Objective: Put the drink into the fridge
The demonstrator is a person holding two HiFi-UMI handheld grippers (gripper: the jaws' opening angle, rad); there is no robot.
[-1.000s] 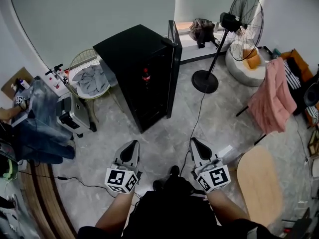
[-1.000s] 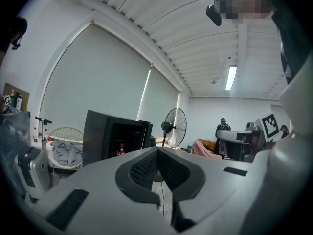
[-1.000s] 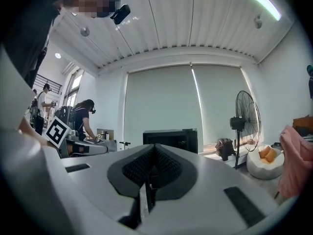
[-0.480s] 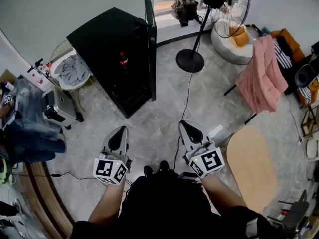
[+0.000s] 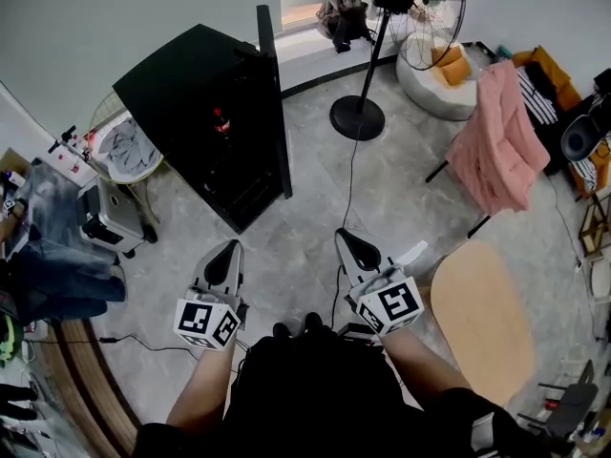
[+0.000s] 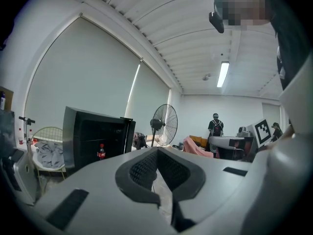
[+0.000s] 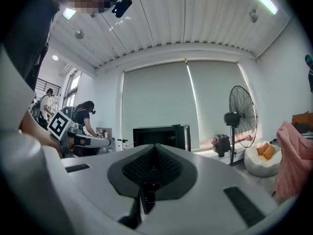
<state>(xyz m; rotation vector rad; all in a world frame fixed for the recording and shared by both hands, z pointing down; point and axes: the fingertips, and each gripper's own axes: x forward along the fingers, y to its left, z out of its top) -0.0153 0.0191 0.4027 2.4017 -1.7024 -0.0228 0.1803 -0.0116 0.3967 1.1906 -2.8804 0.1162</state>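
A black fridge (image 5: 196, 74) stands on the floor ahead and to the left, its door (image 5: 272, 103) swung open. A red-labelled cola bottle (image 5: 221, 122) stands upright on a shelf inside; the left gripper view also shows the bottle (image 6: 101, 151) in the fridge (image 6: 88, 131). My left gripper (image 5: 227, 249) and right gripper (image 5: 346, 239) are held low in front of the person, well short of the fridge. Both are shut with nothing between the jaws. In the right gripper view the fridge (image 7: 161, 135) is far off, beyond the gripper (image 7: 154, 148).
A standing fan (image 5: 368, 113) with a floor cable (image 5: 348, 189) is right of the fridge. A pink cloth on a chair (image 5: 496, 141), a white beanbag (image 5: 434, 74) and a round wooden table (image 5: 482, 318) are on the right. A basket of grey clothes (image 5: 124, 146) sits left of the fridge.
The head view has swung right, so the fridge and fan sit further left in the picture. Both grippers stay shut and low, drifting slightly left.
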